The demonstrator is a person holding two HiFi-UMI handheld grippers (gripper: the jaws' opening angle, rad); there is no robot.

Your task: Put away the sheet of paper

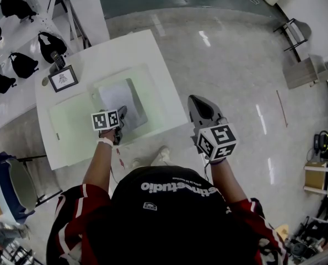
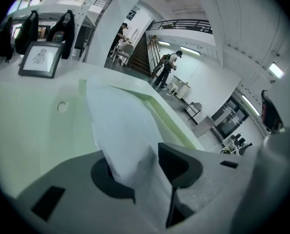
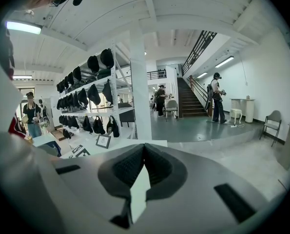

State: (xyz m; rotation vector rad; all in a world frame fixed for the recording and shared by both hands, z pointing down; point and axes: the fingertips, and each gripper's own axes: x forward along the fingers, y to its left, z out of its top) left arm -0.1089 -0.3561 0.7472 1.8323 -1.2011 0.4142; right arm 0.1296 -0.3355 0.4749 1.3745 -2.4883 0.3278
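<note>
sheet of paper between left tongs

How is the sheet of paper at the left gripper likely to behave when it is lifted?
Probably floppy: the sheet of paper bows and creases between the left gripper's jaws. Likely very light, so it may slide across the smooth green folder if pushed.

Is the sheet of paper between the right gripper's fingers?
No: the left gripper has the sheet of paper between its fingers; the right gripper is empty.
</note>
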